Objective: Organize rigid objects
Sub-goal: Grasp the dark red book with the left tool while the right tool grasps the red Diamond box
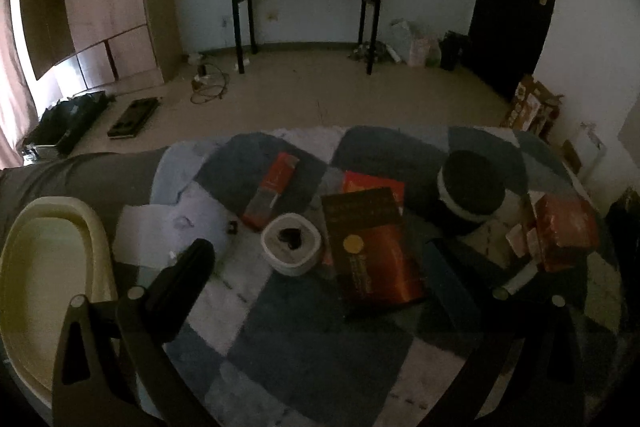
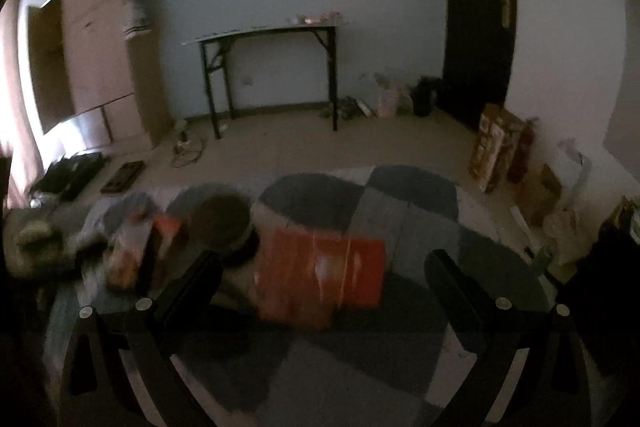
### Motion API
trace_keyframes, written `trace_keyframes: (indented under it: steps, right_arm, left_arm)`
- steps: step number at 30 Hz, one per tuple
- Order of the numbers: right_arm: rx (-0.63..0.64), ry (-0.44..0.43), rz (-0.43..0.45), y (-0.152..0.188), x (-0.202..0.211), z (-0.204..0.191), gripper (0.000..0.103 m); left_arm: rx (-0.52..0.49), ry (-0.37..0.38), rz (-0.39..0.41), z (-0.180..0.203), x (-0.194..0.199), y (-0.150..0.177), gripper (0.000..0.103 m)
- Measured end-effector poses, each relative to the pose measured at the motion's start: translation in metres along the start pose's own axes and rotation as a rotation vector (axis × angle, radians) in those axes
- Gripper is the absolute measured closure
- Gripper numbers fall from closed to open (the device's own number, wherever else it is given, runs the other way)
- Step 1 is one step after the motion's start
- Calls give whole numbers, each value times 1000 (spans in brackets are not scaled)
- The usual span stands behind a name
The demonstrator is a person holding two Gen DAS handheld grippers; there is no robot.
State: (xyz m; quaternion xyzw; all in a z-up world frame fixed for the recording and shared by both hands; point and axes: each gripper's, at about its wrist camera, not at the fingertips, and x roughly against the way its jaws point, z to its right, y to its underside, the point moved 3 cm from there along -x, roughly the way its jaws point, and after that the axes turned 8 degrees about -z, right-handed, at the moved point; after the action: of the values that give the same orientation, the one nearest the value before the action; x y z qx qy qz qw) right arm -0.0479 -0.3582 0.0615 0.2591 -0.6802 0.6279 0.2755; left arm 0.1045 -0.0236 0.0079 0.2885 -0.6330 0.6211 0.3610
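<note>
Both tongs [image 1: 316, 251] [image 2: 324, 267] gape above boxes.

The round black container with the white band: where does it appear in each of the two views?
Left wrist view: the round black container stands right of centre on the patchwork rug, beyond the dark book.
Right wrist view: it is left of centre, blurred, just left of the red box.
Shared landmark: the black-legged table against the far wall.
</note>
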Motion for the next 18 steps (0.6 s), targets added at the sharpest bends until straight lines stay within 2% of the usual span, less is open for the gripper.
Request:
trace_keyframes:
  steps: [3, 5, 6, 8, 13, 16, 18]
  right_arm:
    - [-46, -75, -88, -13, -26, -2, 0]
    - [-73, -99, -49, -4, -33, 4, 0]
    - [-62, -74, -53, 0, -46, 8, 0]
    - [-68, -10, -121, 2, -65, 21, 0]
    - [-67, -92, -107, 6, -71, 23, 0]
    - [-53, -67, -113, 9, -72, 27, 0]
    - [-57, -65, -123, 9, -74, 29, 0]
  left_arm:
    - [-13, -7, 15, 1, -2, -2, 0]
    - [22, -1, 38, -4, -2, -5, 0]
    - [32, 0, 44, -6, -3, -5, 0]
    - [23, -9, 46, -3, -4, -5, 0]
    - [-5, -41, 29, 8, -18, -2, 0]
    - [-23, -48, 7, 17, -25, 2, 0]
    - [-50, -83, 5, 26, -29, 4, 0]
